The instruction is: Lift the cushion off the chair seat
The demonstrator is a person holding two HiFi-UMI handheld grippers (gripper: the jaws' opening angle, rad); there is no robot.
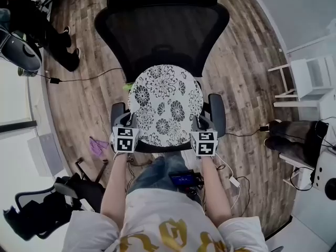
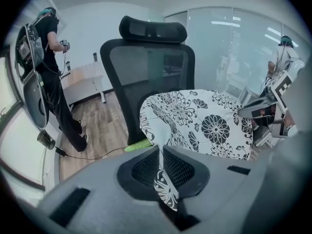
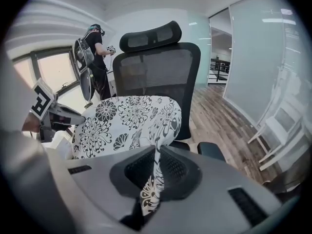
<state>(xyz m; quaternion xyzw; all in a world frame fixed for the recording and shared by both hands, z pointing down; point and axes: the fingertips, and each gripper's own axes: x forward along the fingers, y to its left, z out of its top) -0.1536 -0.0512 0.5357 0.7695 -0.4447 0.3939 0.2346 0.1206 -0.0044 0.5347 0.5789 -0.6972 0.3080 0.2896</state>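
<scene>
A round white cushion (image 1: 165, 105) with black flower print hangs above the seat of a black mesh office chair (image 1: 160, 28), held up at its near edge. My left gripper (image 1: 129, 125) is shut on the cushion's left near edge; the left gripper view shows the cushion (image 2: 204, 123) pinched between the mesh pads (image 2: 142, 167). At the right near edge my right gripper (image 1: 198, 126) is shut on it too, and the right gripper view shows the cushion (image 3: 124, 123) folded between the pads (image 3: 176, 168). The chair seat is hidden under the cushion.
The chair's armrests (image 1: 217, 113) stand beside both grippers. A person in black (image 1: 50, 33) stands on the wood floor at the far left, with a cable (image 1: 79, 79) trailing by. White furniture (image 1: 307, 80) is at the right, another black chair (image 1: 47, 206) at the near left.
</scene>
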